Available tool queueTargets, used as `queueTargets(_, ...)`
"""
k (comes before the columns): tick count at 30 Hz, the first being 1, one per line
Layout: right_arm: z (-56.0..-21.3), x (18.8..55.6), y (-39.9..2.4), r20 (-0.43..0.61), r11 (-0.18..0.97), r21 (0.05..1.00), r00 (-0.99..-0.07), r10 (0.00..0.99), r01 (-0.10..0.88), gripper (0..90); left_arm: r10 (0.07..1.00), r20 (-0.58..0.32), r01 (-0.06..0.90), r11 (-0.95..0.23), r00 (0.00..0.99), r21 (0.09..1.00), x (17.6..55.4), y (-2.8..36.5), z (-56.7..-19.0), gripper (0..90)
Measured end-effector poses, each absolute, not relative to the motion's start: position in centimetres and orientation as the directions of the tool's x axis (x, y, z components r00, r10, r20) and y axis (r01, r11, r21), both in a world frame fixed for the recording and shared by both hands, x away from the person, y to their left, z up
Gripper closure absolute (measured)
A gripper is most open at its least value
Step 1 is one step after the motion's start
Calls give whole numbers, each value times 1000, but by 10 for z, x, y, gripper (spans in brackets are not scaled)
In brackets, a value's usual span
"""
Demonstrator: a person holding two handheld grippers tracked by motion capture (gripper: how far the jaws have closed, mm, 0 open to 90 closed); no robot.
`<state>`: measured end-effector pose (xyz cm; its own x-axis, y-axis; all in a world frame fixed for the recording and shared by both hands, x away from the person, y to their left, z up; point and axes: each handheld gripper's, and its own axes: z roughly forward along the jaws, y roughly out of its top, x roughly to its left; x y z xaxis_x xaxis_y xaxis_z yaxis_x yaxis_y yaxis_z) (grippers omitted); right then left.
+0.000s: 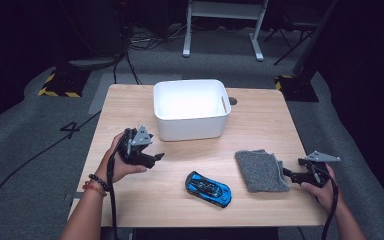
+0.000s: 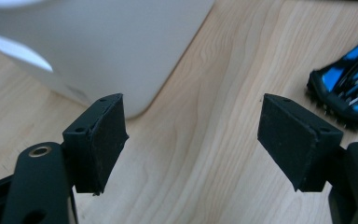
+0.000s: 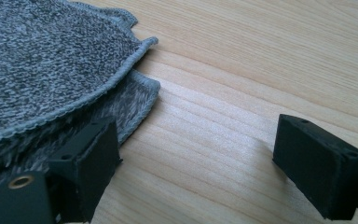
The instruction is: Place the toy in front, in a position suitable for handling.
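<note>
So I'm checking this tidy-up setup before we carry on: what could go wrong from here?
1. The right gripper sits open at the edge of the folded grey cloth, one jaw at its hem; a shallow pinch may catch a single layer, so the cloth unfolds when lifted.
2. The left gripper is open and empty between the white bin and the blue toy car; a sideways nudge could roll the car.

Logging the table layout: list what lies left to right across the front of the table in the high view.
left gripper → blue toy car → grey cloth → right gripper
</note>
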<state>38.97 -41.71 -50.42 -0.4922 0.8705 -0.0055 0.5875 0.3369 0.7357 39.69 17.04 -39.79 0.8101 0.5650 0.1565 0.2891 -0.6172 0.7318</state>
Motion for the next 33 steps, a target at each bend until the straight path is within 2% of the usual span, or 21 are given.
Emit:
queueTargets(5,-504,390,-417,-4,338,736,-496,868,587,144,547,196,239,-624,814,744,412,157,-374,242)
queueTargets(10,-504,390,-417,-4,338,736,-495,869,587,144,535,177,233,-610,826,758,429,144,-361,242)
queueTargets(16,-504,390,-417,-4,338,736,-496,869,587,144,524,187,231,-630,831,741,447,128,-362,243)
queueTargets(21,-504,390,-417,-4,338,736,-496,869,587,145,509,159,249,-642,846,725,462,115,-368,259)
queueTargets(24,-504,390,-417,-4,338,736,-496,868,587,144,490,155,243,-653,858,717,469,109,-372,343)
queueTargets(31,-504,390,-417,-4,338,736,-496,868,587,144,454,159,232,-687,877,688,479,92,-380,439)
queueTargets(33,-504,390,-417,-4,339,736,-496,868,587,144,446,141,233,-682,884,694,480,91,-379,512)
